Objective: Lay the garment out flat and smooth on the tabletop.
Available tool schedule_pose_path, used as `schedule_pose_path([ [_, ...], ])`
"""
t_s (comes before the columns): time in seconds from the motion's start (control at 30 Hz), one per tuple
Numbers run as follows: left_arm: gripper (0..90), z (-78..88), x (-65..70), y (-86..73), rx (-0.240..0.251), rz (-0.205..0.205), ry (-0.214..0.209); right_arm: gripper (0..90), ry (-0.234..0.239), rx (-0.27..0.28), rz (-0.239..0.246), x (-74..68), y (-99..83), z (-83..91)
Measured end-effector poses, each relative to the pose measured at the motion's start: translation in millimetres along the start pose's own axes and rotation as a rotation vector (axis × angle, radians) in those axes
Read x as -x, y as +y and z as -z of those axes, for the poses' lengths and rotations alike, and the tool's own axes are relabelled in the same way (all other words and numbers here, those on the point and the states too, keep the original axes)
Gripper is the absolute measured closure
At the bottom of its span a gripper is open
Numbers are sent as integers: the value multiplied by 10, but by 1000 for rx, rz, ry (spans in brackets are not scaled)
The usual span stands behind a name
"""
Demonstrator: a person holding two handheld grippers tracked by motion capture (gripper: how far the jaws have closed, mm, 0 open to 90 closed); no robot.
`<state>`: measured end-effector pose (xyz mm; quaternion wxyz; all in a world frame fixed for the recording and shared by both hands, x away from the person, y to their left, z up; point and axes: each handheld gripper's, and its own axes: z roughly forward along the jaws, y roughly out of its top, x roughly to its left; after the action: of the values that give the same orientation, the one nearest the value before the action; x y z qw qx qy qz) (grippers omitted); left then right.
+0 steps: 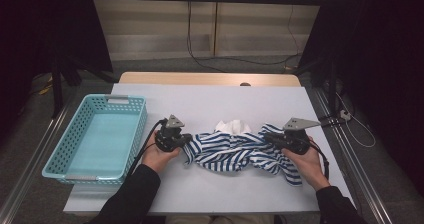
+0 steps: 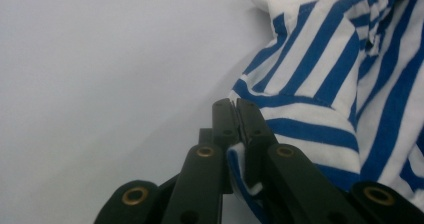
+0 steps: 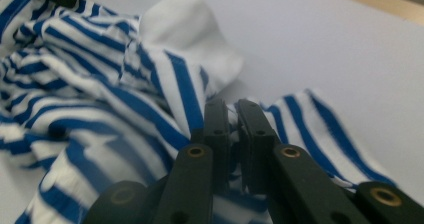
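so, from the high view, a blue-and-white striped shirt (image 1: 235, 151) lies bunched on the white table (image 1: 210, 104), stretched between the two grippers. the left gripper (image 1: 186, 140) pinches the shirt's near-left edge, and the right gripper (image 1: 266, 138) pinches the cloth at the opposite end, with a loose flap hanging down just below that hand. a light blue basket (image 1: 95, 136) sits well off to the outer side of the left gripper, apart from everything else.

in the left gripper view, the jaws stand pressed together with a fold of the shirt (image 2: 320, 99) caught low between them; the hem runs right beside the tips, and bare table lies to the other side.

in the right gripper view, the jaws are likewise clamped on the cloth (image 3: 125, 89), with striped folds heaped just ahead and to one side, and a white inner part, perhaps the collar or lining, poking up beyond the tips.

the shirt looks light, soft and floppy, so it should sag and crumple wherever it is unsupported. a grip on a seam or hem, as at the left gripper, is likely to hold better than a pinch on a single loose layer, which could slip out if pulled hard.
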<state>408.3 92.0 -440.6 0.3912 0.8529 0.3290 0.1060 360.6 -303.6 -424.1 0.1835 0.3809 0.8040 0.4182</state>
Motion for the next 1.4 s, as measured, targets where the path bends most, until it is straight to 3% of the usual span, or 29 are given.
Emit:
schedule_pose_path([
  [0.1, 880, -28, 27, -49, -36, -15, -11, 799, 28, -51, 8, -69, -99, -18],
  [0.2, 841, -42, 8, -49, -41, 3, -14, 723, 22, -80, 16, -83, -136, -51],
  [0.27, 772, -24, -29, -28, -17, 25, -12, 634, 22, -75, 4, -64, -115, -55],
  [0.37, 686, -5, -112, 42, 50, 70, -15, 575, 24, -48, 3, -19, -79, -45],
  [0.47, 623, -35, -216, 125, 60, 80, -19, 534, 40, -46, -3, 23, -52, -52],
  [0.53, 611, -107, -216, 151, 64, 102, -35, 519, 50, -48, -9, 44, -55, -68],
  [0.57, 605, -142, -210, 160, 79, 104, -48, 517, 59, -59, -14, 47, -64, -76],
  [0.6, 602, -165, -212, 171, 63, 77, -48, 509, 71, -72, -17, 43, -75, -89],
  [0.63, 600, -194, -188, 171, 54, 87, -48, 508, 78, -84, -9, 35, -87, -104],
  [0.7, 577, -256, -123, 146, 34, 89, -51, 534, 83, -106, -1, 12, -108, -124],
  [0.73, 568, -279, -111, 134, 12, 53, -38, 545, 94, -113, 0, 1, -119, -129],
  [0.83, 543, -303, -75, 97, -42, 27, -20, 580, 92, -110, 15, -15, -128, -120],
  [0.87, 541, -303, -60, 79, -24, 16, -7, 591, 100, -103, 6, -22, -123, -101],
  [0.93, 539, -285, -32, 64, -33, 27, -11, 597, 118, -83, -6, -18, -118, -68],
  [0.97, 539, -269, -38, 63, -44, -7, -19, 614, 126, -79, -11, -23, -116, -48],
  [1.0, 544, -259, -51, 58, -46, -21, -55, 627, 138, -78, -14, -27, -114, -34],
  [1.03, 568, -239, -28, 58, -64, -18, -30, 629, 145, -74, -23, -33, -113, -20],
  [1.23, 713, -203, -31, 38, -73, -14, -87, 752, 190, -42, -46, -51, -96, 38],
  [1.4, 728, -214, -31, 44, -74, -7, -104, 845, 184, -48, -63, -38, -103, 39],
])
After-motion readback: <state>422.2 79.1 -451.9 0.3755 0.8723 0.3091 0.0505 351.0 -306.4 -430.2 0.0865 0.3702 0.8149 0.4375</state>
